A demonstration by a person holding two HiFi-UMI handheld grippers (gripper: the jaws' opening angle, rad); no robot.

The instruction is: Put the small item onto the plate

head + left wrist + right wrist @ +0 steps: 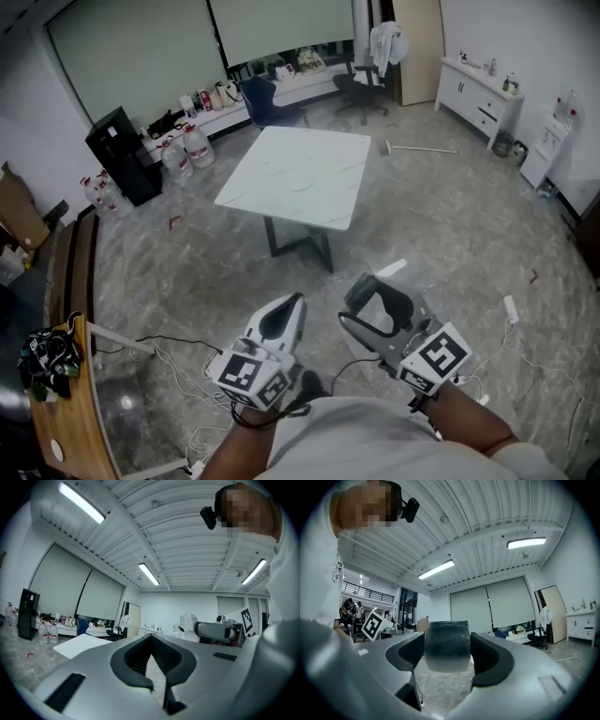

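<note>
The right claw (377,309) clamps a small dark cylinder (447,644) by its curved sides, well short of the white desk (298,175). It looks matte and speckled, like rubber or dense foam: light, I'd guess, slightly yielding, hardly slippery. The left claw (152,660) is closed on nothing
</note>
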